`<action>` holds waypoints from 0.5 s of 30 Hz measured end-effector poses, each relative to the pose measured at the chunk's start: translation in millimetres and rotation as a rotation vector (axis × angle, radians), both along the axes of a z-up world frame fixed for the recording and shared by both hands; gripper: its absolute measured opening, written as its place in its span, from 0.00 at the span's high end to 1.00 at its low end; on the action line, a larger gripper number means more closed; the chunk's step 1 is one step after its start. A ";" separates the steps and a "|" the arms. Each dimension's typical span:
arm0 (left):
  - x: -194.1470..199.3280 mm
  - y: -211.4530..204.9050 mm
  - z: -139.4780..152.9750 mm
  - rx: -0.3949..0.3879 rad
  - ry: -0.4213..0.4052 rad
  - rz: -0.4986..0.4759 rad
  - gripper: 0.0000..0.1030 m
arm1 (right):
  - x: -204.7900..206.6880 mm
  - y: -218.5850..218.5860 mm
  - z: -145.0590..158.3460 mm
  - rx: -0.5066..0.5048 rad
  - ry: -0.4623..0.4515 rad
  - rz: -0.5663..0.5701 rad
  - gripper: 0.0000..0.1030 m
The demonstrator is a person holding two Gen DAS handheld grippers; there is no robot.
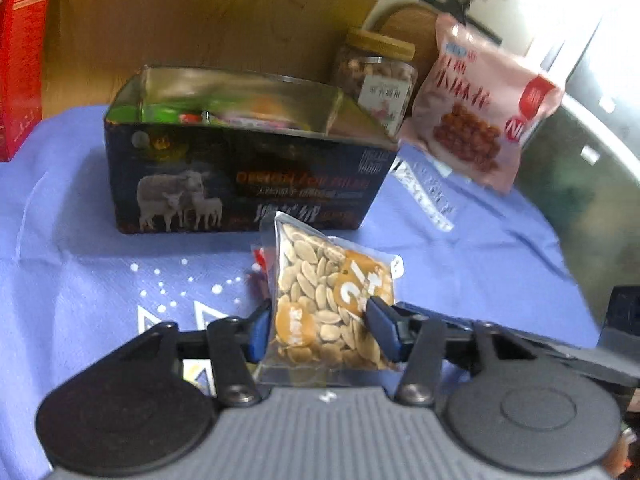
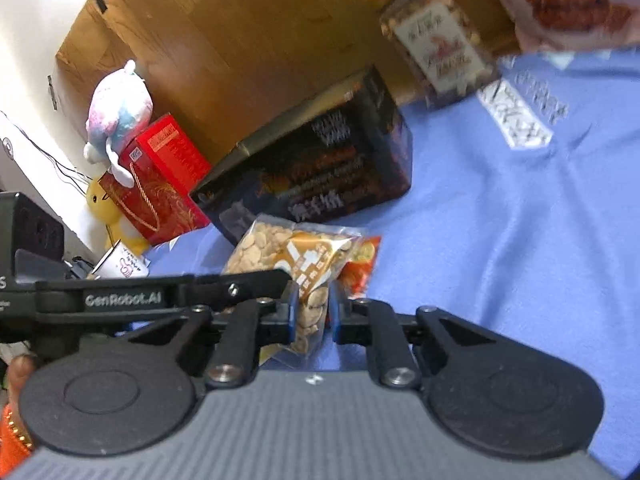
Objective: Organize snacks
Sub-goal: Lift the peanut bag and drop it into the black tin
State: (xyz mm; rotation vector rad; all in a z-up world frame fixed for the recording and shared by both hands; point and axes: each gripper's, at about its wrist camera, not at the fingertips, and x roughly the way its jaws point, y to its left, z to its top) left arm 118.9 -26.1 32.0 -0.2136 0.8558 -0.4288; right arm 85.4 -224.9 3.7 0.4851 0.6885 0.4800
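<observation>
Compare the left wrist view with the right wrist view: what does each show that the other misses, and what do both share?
Only the left wrist view shows inside the open dark box, with packets in it. Only the right wrist view shows the plush toy on a red gift bag. Both show the seed packet gripped by both grippers, left gripper and right gripper, plus the nut jar.

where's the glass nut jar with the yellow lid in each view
Left wrist: nut jar upper right of centre, behind the dark tin box, left of the pink snack bag.
Right wrist: nut jar top right, tilted, beyond the tin's right end.
Shared landmark: the dark tin box.
</observation>
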 end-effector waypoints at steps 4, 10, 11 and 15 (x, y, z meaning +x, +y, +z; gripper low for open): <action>2.3 9.8 28.7 -0.091 -0.047 0.012 0.53 | -3.9 -2.2 20.0 0.022 -0.074 -0.011 0.84; 40.7 12.9 74.7 -0.094 -0.173 0.056 0.53 | 24.8 12.1 71.4 -0.046 -0.255 -0.011 0.84; 53.3 13.2 77.6 -0.096 -0.179 0.068 0.52 | 34.8 14.8 77.8 -0.064 -0.281 -0.012 0.84; 102.1 16.2 63.5 -0.074 -0.129 0.143 0.36 | 81.5 24.5 82.3 -0.125 -0.294 -0.023 0.78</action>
